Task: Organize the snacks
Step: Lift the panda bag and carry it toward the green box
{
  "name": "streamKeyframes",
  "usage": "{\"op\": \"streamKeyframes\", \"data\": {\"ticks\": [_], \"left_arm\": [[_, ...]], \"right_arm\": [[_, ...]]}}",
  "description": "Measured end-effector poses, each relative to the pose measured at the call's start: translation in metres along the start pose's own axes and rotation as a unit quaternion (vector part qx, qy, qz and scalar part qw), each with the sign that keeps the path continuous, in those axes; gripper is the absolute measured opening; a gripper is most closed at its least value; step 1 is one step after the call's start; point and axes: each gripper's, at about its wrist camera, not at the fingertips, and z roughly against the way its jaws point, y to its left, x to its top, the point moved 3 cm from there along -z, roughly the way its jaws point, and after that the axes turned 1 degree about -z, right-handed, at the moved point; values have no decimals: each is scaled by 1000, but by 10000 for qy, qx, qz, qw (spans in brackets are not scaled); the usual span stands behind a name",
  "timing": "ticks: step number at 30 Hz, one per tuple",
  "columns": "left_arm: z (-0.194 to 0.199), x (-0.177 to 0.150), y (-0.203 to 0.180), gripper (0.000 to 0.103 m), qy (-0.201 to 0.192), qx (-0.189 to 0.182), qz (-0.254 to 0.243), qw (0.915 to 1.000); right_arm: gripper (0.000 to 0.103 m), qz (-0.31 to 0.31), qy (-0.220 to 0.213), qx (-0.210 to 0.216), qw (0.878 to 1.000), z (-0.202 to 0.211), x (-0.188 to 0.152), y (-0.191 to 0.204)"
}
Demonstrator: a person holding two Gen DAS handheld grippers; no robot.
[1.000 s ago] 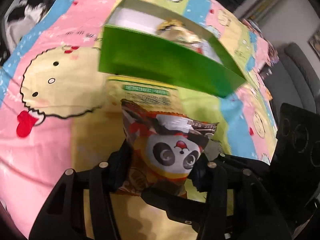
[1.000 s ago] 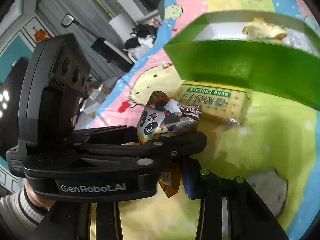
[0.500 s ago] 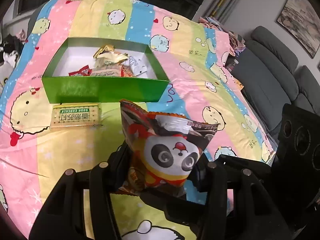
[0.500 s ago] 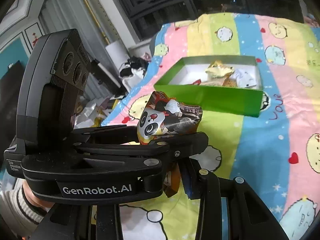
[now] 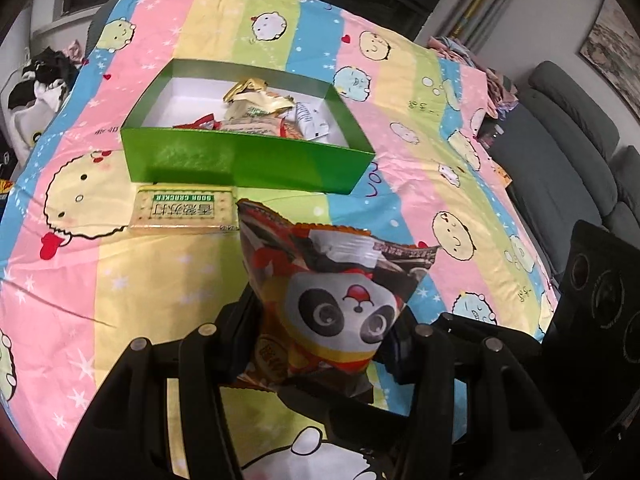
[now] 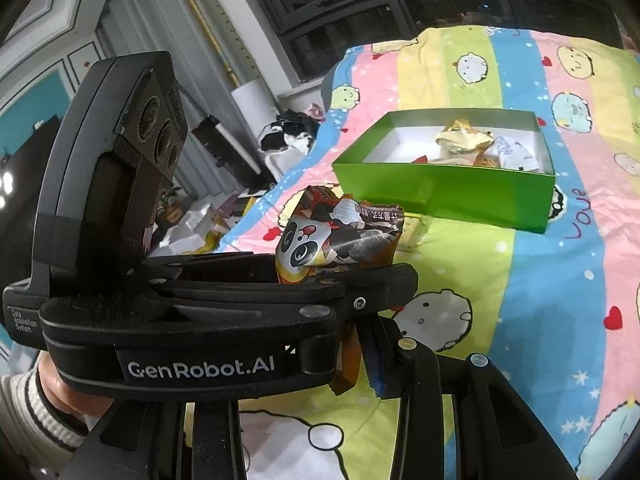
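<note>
A bed [image 5: 168, 40] under a striped cartoon sheet carries an open green box [image 5: 240, 160] with several wrapped snacks [image 5: 256, 108] piled inside. A cracker pack [image 5: 184, 210] lies just before its front wall. Nearer, the left gripper [image 5: 320, 320] clenches a panda bag [image 5: 332, 292] above the sheet; the right gripper [image 6: 360, 360] seems to pinch the bag's lower edge, half hidden behind the left one.

Glossy crinkled foil panda snack bag [image 5: 340, 304]; satin green cardboard box [image 5: 244, 160]; soft matt cotton bedsheet [image 5: 60, 280].
</note>
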Motion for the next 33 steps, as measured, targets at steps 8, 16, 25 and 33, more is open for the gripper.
{"op": "streamKeyframes", "data": {"ticks": [8,16,25,33], "left_arm": [[-9,10,-7,51,-69,54,-108,9999],[-9,38,-8,51,-274,88,-300,9991],[-10,75,-4,51,-514,139,-457,9975],[-17,125,-3,51,-659,146,-505,9964]], "right_arm": [[39,29,-46,-19,10000,1,4,-8],[39,171,-335,-48,9993,4,27,-15],[39,333,-546,-121,9979,-2,62,-23],[39,497,-716,-248,9959,-8,105,-37]]}}
